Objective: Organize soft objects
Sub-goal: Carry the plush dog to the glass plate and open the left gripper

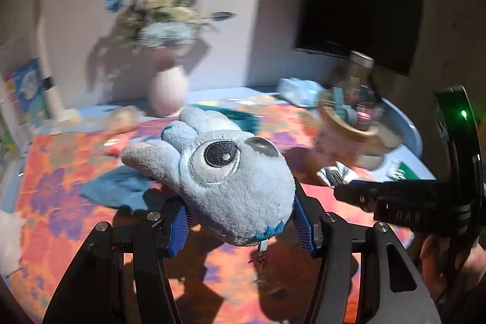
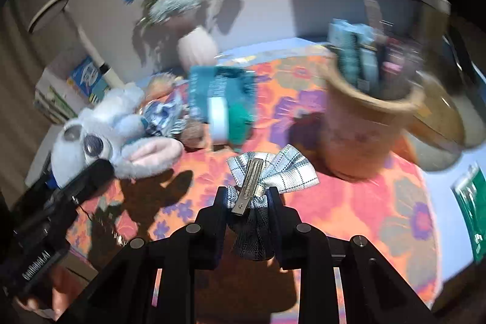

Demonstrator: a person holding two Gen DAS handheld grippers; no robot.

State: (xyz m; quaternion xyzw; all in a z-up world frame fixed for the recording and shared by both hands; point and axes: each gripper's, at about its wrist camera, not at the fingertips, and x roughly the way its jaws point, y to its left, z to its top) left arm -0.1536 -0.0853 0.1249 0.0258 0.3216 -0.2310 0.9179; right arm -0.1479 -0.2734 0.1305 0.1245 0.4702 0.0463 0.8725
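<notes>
Over the flowery tablecloth, the left gripper squeezes the grey bunny toy, and at its 3 o'clock the right gripper pinches the checked bow clip.

Table with floral cloth; vase, brown pot, teal cloth.

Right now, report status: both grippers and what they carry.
Left gripper clamped on plush toy, lifted. Right gripper shut on plaid bow clip. Brown basket ahead, already stuffed.
</notes>
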